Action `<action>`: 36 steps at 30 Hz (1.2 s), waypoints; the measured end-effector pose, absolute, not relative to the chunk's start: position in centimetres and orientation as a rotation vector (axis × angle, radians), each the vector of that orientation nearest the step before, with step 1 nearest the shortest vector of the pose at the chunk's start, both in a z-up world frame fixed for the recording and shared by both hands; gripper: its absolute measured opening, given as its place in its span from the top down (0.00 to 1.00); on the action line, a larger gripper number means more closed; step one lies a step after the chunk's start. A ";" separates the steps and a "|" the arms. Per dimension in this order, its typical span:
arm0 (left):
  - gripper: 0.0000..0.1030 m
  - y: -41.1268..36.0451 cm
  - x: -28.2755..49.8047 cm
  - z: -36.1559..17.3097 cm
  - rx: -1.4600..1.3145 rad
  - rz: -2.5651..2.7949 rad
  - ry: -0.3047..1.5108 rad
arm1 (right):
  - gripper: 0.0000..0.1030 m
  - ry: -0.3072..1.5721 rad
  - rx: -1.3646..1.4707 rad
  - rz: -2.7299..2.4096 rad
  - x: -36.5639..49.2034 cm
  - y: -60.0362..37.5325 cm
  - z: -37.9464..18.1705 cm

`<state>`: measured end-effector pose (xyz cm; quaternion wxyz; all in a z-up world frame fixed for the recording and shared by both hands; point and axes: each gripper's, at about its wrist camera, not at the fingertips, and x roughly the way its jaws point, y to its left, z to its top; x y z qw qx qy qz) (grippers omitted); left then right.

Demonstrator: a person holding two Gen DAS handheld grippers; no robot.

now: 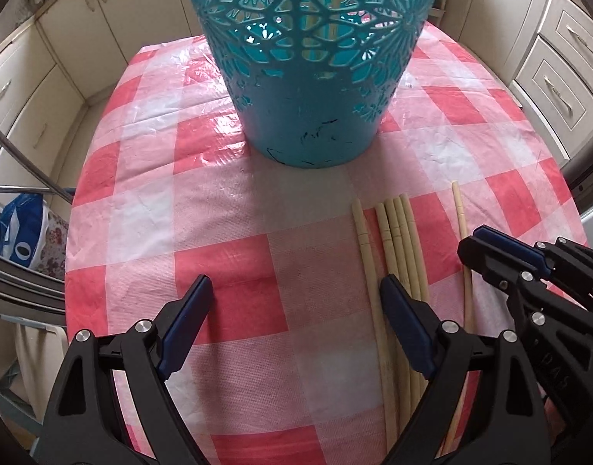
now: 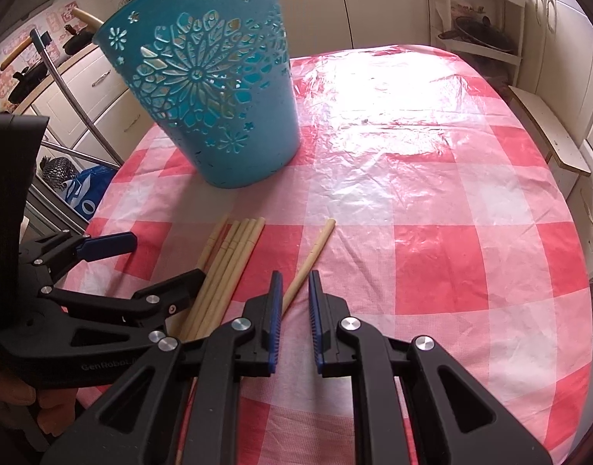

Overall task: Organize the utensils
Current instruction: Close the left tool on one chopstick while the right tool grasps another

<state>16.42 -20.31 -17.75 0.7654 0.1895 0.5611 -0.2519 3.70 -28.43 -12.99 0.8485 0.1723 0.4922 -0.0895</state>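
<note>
A tall teal cut-out basket (image 1: 311, 77) stands on the pink checked tablecloth; it also shows in the right wrist view (image 2: 222, 108). Several pale wooden chopsticks (image 1: 397, 248) lie side by side in front of it, also in the right wrist view (image 2: 230, 255). One single chopstick (image 1: 461, 213) lies apart to their right, also in the right wrist view (image 2: 313, 250). My left gripper (image 1: 296, 310) is open and empty, its right finger over the bundle. My right gripper (image 2: 296, 298) is narrowly open over the single chopstick's near part; it also shows in the left wrist view (image 1: 501, 255).
The table (image 2: 451, 232) is oval and drops off on all sides. Cream kitchen cabinets (image 1: 559, 58) surround it. A blue bag (image 1: 21, 236) sits on the floor at the left. A shelf rack with pans (image 2: 478, 35) stands at the back right.
</note>
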 end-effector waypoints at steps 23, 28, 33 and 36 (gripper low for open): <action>0.92 -21.5 16.7 -16.9 0.444 -0.685 1.197 | 0.89 1.114 0.162 -0.039 6.2 -26.4 -13.1; 0.95 -20.8 17.0 -17.0 0.431 -0.689 1.203 | 0.89 1.120 0.146 -0.016 6.3 -25.8 -13.1; 0.93 -21.2 16.2 -16.9 0.542 -0.680 1.151 | 0.89 1.118 0.112 -0.033 6.6 -25.2 -13.3; 0.95 -21.5 15.8 -16.8 0.571 -0.675 1.126 | 0.90 1.115 0.137 -0.029 6.8 -25.0 -13.3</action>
